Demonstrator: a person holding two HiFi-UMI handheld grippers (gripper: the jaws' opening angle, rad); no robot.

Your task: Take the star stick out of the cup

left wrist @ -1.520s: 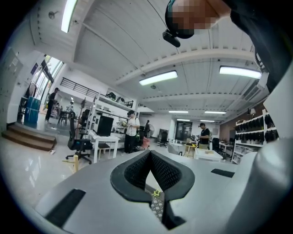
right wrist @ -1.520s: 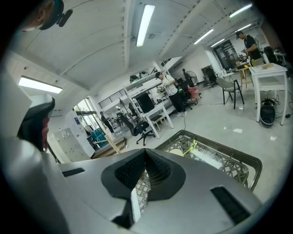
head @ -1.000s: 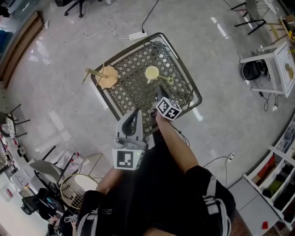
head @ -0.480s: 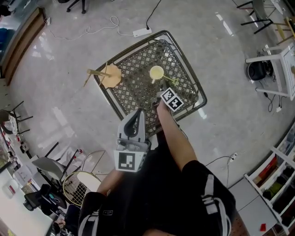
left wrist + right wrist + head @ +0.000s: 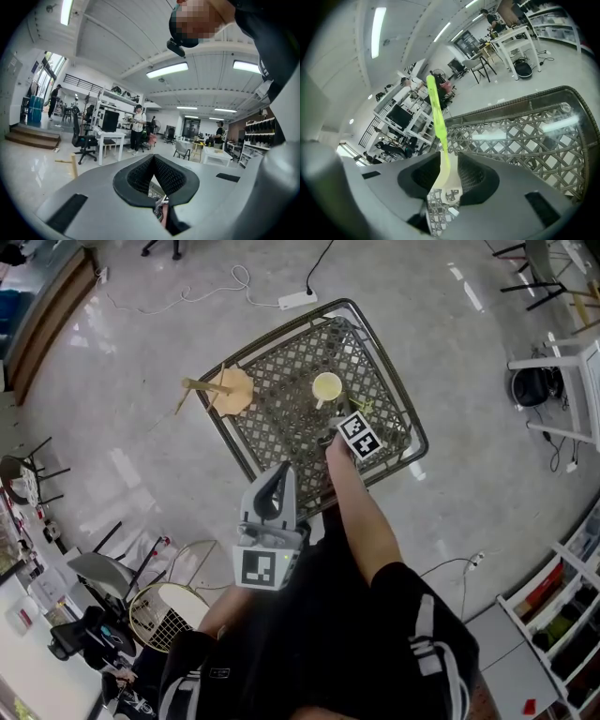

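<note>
Now the right gripper (image 5: 449, 177) clamps the green star stick (image 5: 437, 119) between its jaws. The cup (image 5: 327, 387) stands at its 11 o'clock. The left gripper (image 5: 153, 159) has its jaws closed on nothing.

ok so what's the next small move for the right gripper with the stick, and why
Probably lower it and lay it on the lattice table, away from the cup. The right gripper is shut on the green star stick, which already looks clear of the cup.

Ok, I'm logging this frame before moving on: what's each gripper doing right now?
Left gripper: closed, empty.
Right gripper: closed on the green stick.
</note>
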